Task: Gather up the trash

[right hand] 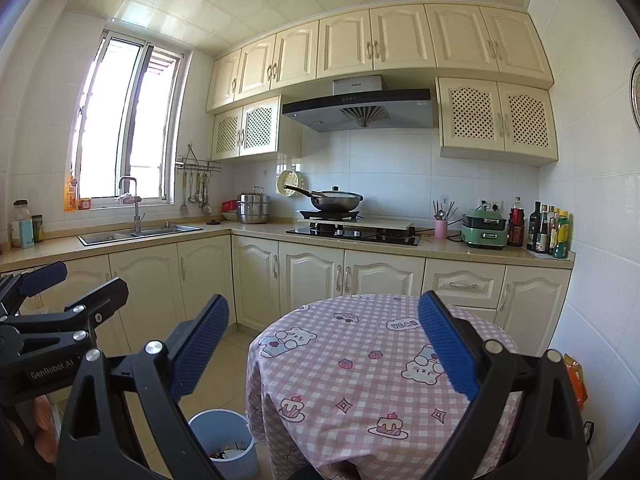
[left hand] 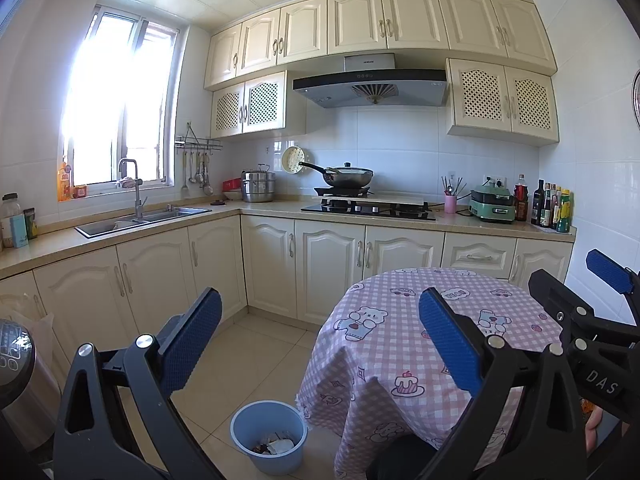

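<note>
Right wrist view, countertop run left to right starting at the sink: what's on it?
Sink → steel stacked pot → wok on the hob → pink utensil cup → green electric cooker → cluster of bottles at the far right end.

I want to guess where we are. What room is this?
A home kitchen: there's a sink under the window, a wok on the stove below a range hood, and cupboards along the walls.
</note>
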Available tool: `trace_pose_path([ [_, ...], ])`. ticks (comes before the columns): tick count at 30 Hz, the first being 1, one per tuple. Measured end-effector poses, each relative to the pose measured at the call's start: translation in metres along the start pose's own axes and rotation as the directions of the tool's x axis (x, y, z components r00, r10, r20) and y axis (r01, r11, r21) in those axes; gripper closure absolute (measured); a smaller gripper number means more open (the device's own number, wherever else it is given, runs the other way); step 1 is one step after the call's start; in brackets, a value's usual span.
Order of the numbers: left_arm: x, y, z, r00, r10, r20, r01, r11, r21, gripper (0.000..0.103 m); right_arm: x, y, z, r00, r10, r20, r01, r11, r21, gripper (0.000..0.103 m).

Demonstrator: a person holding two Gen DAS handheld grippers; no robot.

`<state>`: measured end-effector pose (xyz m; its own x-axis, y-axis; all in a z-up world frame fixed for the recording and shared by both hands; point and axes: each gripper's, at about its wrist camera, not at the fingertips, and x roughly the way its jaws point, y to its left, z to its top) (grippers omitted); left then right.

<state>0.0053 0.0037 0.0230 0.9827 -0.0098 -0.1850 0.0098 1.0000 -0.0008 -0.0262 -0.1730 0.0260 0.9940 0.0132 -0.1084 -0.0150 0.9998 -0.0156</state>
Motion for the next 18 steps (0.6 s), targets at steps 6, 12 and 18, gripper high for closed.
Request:
trace_pose_path([
  [6, 0.0001, 0.0003, -0.0009, 1.000, -0.001, -0.002, 0.001, 1.000, 0.002, 0.007, 0.0006, -0.0003, -0.0029, 1.000, 0.002, -0.003, -0.002, 1.000, -0.001, 0.009],
  [12, 0.0010, 0.0007, -0.0018, 1.000, -0.002, -0.003, 0.002, 1.000, 0.002, 0.007, 0.0009, -0.0011, -0.0029, 1.000, 0.002, -0.002, -0.002, 1.000, -0.001, 0.009],
  [18, 0.0013, 0.0013, -0.0042, 1.000, -0.002, -0.007, 0.002, 1.000, 0.002, 0.007, 0.0013, -0.0019, -0.0027, 1.000, 0.003, -0.002, -0.003, 1.000, -0.001, 0.009],
])
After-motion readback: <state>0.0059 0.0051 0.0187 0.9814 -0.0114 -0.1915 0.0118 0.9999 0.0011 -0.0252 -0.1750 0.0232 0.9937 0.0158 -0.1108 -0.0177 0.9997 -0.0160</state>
